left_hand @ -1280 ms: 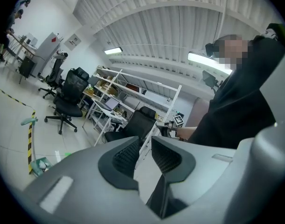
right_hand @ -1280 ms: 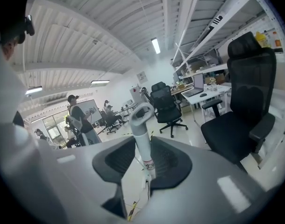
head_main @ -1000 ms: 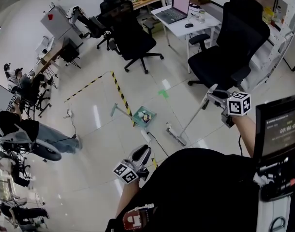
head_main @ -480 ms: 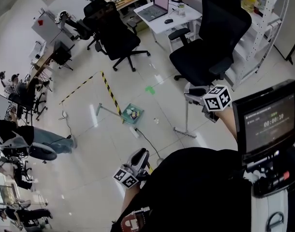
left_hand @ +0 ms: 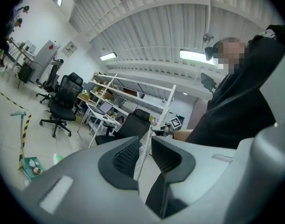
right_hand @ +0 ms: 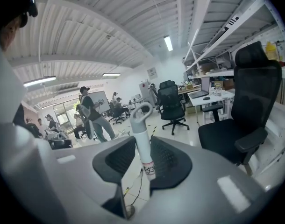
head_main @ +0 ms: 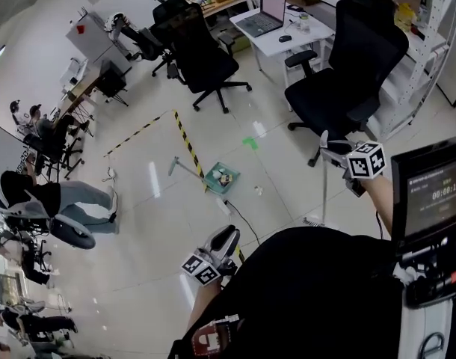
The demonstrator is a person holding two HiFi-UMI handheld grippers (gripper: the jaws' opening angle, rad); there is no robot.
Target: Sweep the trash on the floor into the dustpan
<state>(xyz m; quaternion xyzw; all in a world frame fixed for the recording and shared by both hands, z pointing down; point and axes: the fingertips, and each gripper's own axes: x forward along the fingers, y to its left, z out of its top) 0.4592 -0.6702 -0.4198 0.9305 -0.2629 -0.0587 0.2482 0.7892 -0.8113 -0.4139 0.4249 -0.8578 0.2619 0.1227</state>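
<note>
A green dustpan (head_main: 223, 178) lies on the floor with trash in it, its long handle (head_main: 185, 167) pointing left. One small piece of trash (head_main: 259, 191) lies on the tiles to its right. My right gripper (head_main: 325, 146) is shut on the white broom handle (right_hand: 143, 139), which stands almost upright, its brush head (head_main: 313, 220) on the floor near my body. My left gripper (head_main: 229, 235) hangs low by my waist, open with nothing between its fingers. The left gripper view shows the dustpan (left_hand: 32, 166) far off at lower left and the left gripper (left_hand: 143, 154) narrowly parted.
A black office chair (head_main: 347, 81) stands just behind the broom. Yellow-black floor tape (head_main: 187, 144) runs up to the dustpan. A power strip (head_main: 225, 206) and its cable (head_main: 243, 220) lie in front of me. A white desk (head_main: 282, 30), more chairs and people (head_main: 34, 200) ring the floor.
The broom has swung from a slant, brush out towards the dustpan, to nearly upright, and its brush has come right, close to me. My left gripper has barely moved.
</note>
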